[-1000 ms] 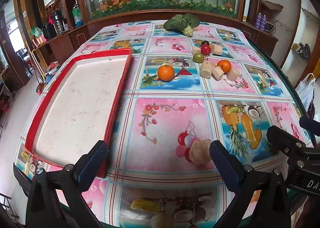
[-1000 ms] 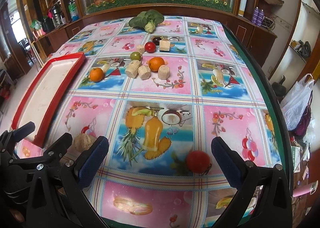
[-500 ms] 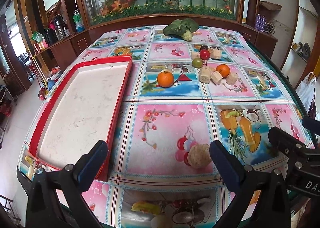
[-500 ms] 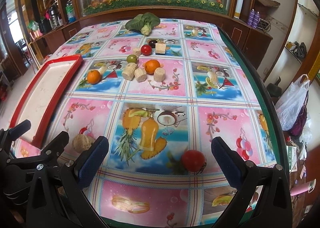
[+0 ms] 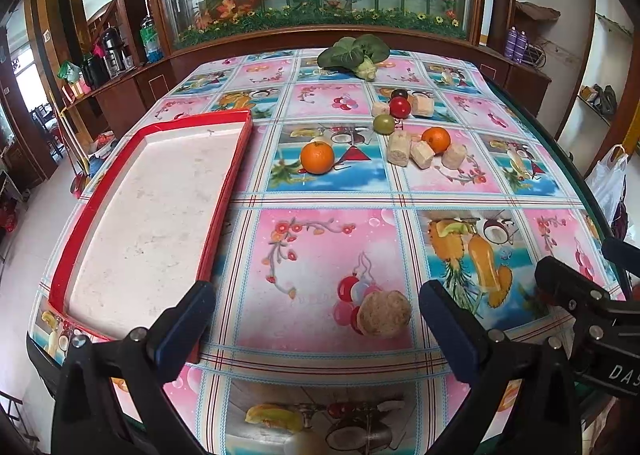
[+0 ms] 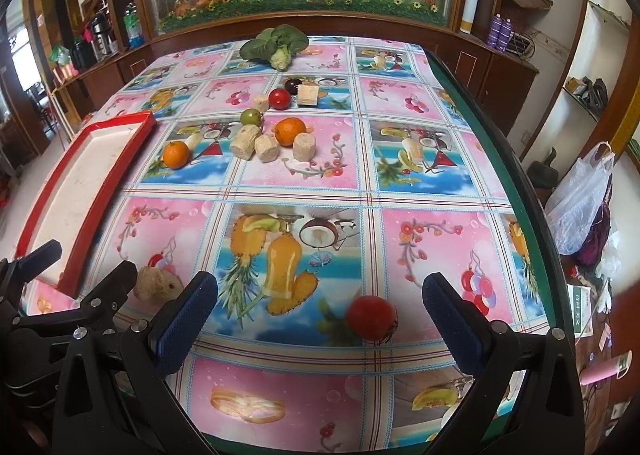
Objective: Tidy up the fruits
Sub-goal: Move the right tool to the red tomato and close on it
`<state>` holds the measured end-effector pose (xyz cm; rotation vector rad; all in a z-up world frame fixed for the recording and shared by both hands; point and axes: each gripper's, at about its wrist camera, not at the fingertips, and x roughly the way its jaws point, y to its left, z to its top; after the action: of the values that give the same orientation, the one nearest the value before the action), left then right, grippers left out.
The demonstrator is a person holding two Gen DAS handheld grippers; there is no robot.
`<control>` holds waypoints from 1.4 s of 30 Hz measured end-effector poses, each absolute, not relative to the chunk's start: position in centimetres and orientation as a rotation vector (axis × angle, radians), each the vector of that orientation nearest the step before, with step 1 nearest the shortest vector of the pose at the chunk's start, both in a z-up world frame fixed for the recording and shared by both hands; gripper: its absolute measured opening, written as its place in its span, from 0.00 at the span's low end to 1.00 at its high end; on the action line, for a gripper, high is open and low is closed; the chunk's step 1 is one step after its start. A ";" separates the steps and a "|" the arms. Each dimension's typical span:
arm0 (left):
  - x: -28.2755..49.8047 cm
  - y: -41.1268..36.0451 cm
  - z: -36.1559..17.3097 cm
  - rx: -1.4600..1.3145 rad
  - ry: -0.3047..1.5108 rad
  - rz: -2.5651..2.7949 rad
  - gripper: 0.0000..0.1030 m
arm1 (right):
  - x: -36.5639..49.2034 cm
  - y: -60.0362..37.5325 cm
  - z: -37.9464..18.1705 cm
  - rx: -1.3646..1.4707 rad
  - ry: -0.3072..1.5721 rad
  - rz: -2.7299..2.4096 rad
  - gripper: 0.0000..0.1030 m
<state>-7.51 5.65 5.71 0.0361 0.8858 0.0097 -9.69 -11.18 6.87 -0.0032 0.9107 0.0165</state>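
Both jaws wide open, holding nothing
Right gripper point(image 6: 320, 311): straddle the red tomato point(image 6: 372, 318) squarely; carry to red tray point(image 6: 116, 163).

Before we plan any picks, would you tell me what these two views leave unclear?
- Beige lump, right wrist view: partly hidden behind the left gripper.
- Red tray, right wrist view: near end covered by that gripper.
- Dark fruit, left wrist view: mostly behind the red tomato.

The tray point(image 5: 148, 211) lies left on the table point(image 5: 320, 247), fruits point(image 5: 400, 123) clustered right of it toward the far edge.
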 end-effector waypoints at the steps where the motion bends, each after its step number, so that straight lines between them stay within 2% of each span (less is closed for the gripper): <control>1: -7.5 5.7 5.8 0.027 0.886 0.008 1.00 | -9.7 -11.2 6.9 -0.003 0.912 0.017 1.00; 30: -3.5 6.6 5.6 -0.016 0.933 0.022 1.00 | -6.6 -11.7 6.4 0.004 0.931 0.069 1.00; 42: -3.8 5.8 4.8 0.031 0.968 -0.054 1.00 | -6.4 -18.7 5.4 0.073 0.956 0.179 1.00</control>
<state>-3.81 5.79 4.75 0.0314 0.9678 -0.0536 -6.44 -18.74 5.37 0.0725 0.9555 0.1785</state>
